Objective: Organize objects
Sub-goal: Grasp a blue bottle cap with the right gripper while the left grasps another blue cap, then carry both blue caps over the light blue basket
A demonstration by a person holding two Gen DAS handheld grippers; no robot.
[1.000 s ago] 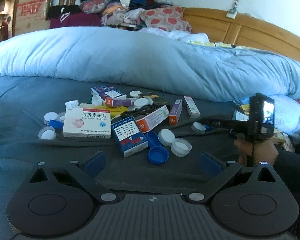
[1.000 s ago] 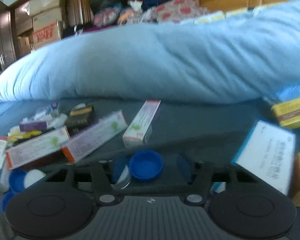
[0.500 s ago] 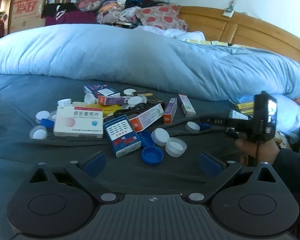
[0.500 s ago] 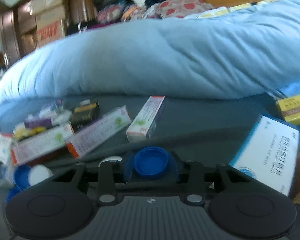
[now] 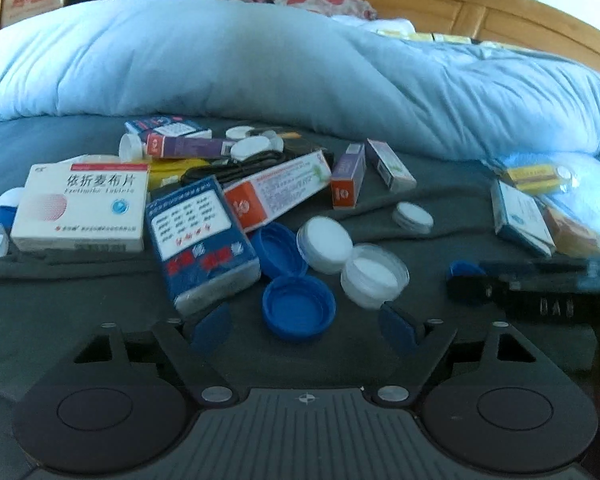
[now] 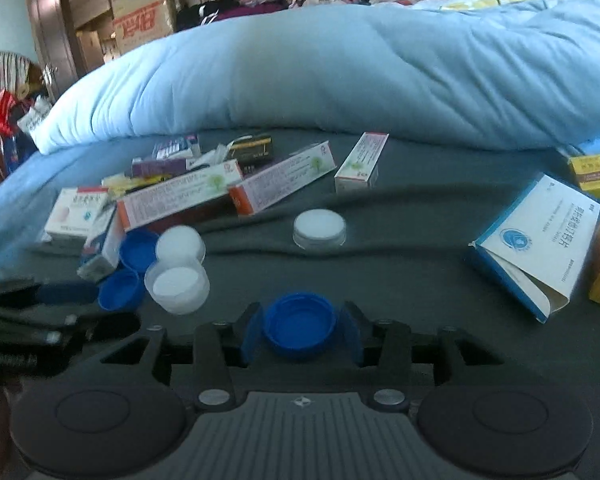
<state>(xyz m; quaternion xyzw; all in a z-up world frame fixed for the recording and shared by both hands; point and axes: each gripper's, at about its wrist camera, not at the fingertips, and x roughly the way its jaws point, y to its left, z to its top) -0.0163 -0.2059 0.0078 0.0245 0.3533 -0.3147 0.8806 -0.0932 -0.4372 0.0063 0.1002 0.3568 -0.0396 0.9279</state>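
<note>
- My right gripper [image 6: 300, 330] is clamping a round blue plastic bottle cap [image 6: 299, 327] between its two blue-padded fingers [image 6: 350, 332], the cap's hollow side facing the camera, low over the dark grey bedsheet [image 6: 400, 264].
- My left gripper [image 5: 303, 326] is hanging with its fingers spread wide and nothing between them; a second blue plastic cap [image 5: 298, 306] is lying open side up on the sheet just beyond the gap.
- Just beside that cap a clear plastic lid with a white inside [image 5: 374, 274] is tilting toward the near side, and a white round lid [image 5: 325, 244] is leaning against another blue cap [image 5: 278, 250] just behind.
- On the left of the pile I am seeing a white tablet box with a red stripe [image 5: 82, 206], touching a blue and white packet [image 5: 202, 242] on its right.
- A long white carton with an orange end [image 5: 276, 194] is lying across the middle, with a purple and orange carton [image 5: 348, 180] just beyond it on the right.
- In the right wrist view a lone white-topped clear lid [image 6: 319, 228] is sitting far of the held cap, apart from the pile.
- A white and blue box with an open flap [image 6: 540, 244] is lying on the right, near a yellow box [image 6: 596, 174].
- A rumpled light blue duvet [image 6: 360, 72] is filling the far side of the bed.
</note>
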